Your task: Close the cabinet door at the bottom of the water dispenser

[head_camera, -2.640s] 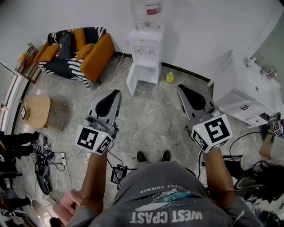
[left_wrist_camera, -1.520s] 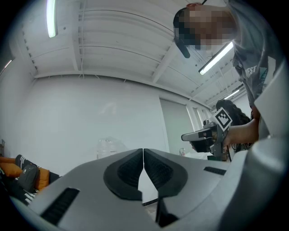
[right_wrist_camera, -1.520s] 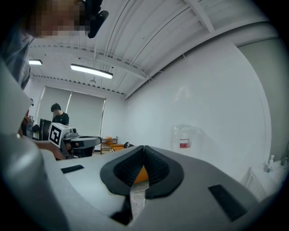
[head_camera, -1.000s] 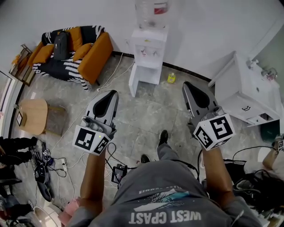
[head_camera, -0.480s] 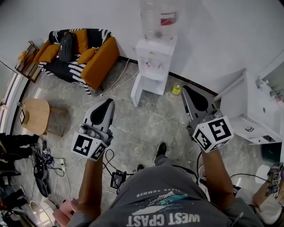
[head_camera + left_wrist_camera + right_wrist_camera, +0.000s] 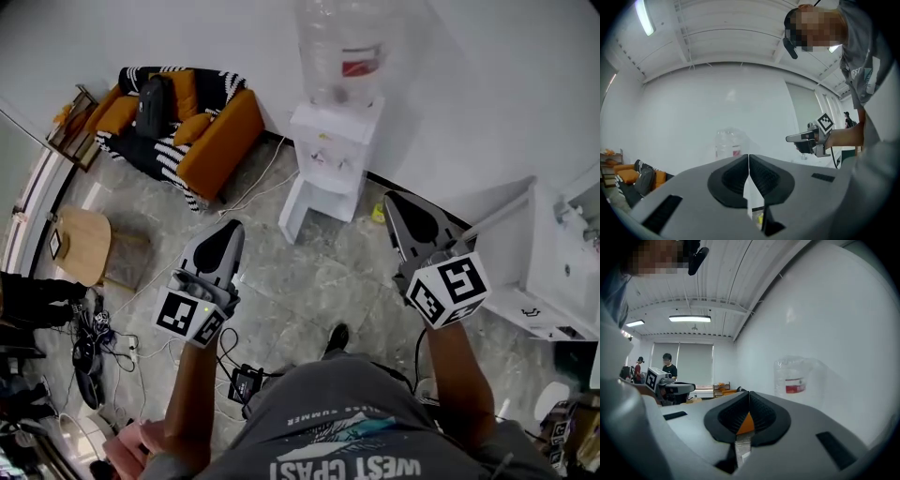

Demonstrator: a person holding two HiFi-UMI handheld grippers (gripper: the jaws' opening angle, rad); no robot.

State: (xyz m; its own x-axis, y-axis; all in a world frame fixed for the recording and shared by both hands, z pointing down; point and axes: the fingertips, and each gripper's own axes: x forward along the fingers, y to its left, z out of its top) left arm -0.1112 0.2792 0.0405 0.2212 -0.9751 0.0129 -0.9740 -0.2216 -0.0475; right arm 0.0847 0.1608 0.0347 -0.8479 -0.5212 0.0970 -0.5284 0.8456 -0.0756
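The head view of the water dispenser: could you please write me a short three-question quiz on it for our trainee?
1. True or false: the cabinet door at the bottom of the water dispenser is shut.
2. What stands beside the dispenser's base? A) a small yellow bottle B) a red bucket C) a broom
3. Fill in: the left gripper and right gripper have their jaws ____, holding nothing.
Key: 1 false, it stands open; 2 A; 3 together.
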